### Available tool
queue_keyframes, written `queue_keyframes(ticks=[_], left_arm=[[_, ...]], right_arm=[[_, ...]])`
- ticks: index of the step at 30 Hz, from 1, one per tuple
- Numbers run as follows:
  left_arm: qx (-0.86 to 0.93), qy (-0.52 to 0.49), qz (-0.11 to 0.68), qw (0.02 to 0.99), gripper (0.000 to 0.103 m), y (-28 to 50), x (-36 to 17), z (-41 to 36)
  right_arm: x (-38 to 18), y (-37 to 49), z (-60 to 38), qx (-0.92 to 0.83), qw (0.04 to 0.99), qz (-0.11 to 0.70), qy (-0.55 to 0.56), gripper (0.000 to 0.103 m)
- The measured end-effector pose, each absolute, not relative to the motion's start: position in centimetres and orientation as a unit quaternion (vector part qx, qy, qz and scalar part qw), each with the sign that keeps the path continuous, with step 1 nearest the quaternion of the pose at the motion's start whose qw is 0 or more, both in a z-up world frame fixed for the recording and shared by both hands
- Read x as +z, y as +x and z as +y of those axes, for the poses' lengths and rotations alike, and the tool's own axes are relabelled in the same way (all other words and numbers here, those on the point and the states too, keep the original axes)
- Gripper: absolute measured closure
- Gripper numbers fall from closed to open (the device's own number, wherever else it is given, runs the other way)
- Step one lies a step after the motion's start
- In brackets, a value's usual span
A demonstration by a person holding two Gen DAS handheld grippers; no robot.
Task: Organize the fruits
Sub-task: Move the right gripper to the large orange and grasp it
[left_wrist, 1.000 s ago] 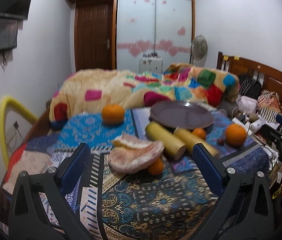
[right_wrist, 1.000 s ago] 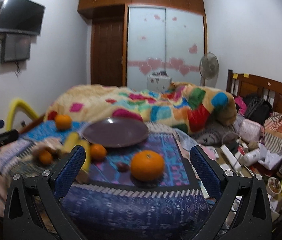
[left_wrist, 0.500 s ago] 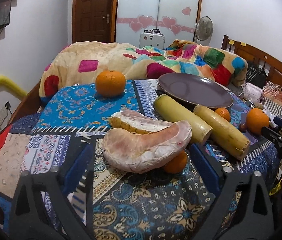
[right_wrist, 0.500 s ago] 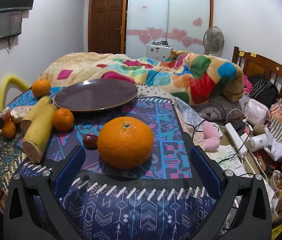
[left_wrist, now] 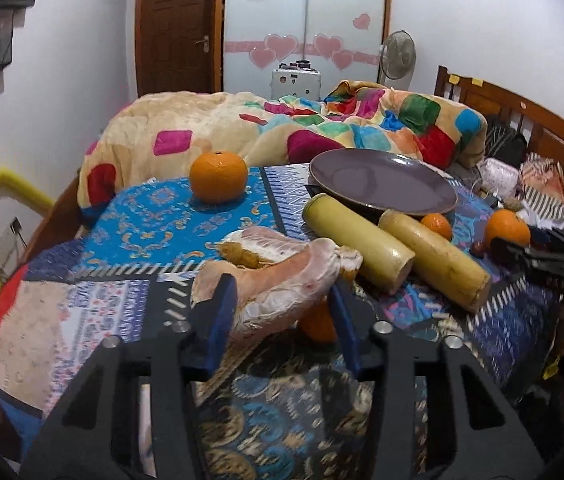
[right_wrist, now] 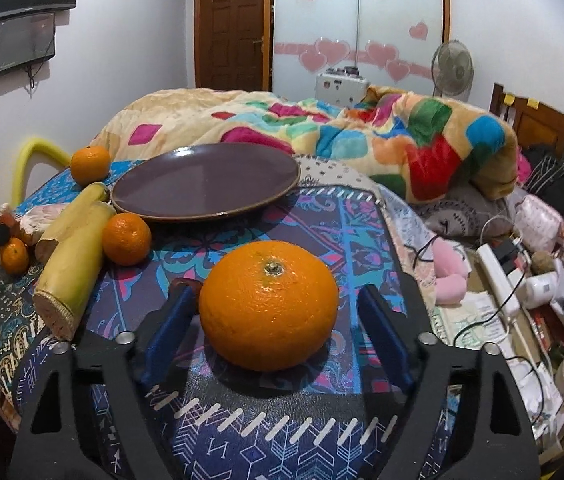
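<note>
Left wrist view: left gripper (left_wrist: 282, 300) clamped on the pomelo peel (left_wrist: 282, 284) at 6 o'clock; purple plate (left_wrist: 382, 188) at 1 o'clock, two sugarcane pieces (left_wrist: 362, 248) below it.

Right wrist view: right gripper (right_wrist: 272, 320) straddles the large orange (right_wrist: 268, 304), fingers (right_wrist: 170, 324) spread, neither pad clearly touching; plate at 11 o'clock.

Light: soft, indoor | shadows: faint | edges: fisheye-warped, dark corners | left view: slightly blurred
</note>
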State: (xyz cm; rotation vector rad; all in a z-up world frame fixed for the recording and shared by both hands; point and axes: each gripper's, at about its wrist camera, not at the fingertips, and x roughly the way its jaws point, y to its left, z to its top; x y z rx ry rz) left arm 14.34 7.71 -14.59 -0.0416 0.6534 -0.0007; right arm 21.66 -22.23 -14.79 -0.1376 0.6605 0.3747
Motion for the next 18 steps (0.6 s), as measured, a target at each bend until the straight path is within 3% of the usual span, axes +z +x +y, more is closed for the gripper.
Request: queue_keyframes(ticks=[4, 18], left_arm=[[0.011, 0.002, 0.331, 0.943, 0.060, 13.0, -14.7, 8.3], [0.064, 0.000, 0.398, 0.915, 0.060, 9.6, -15.9, 12.4]], right_arm=[[-15.0, 21.7, -22.4, 0.200, 0.921, 0.330, -0.052, 0.039], [-14.1, 19.7, -22.9, 0.201, 0.921, 0.328, -0.065, 0.040]])
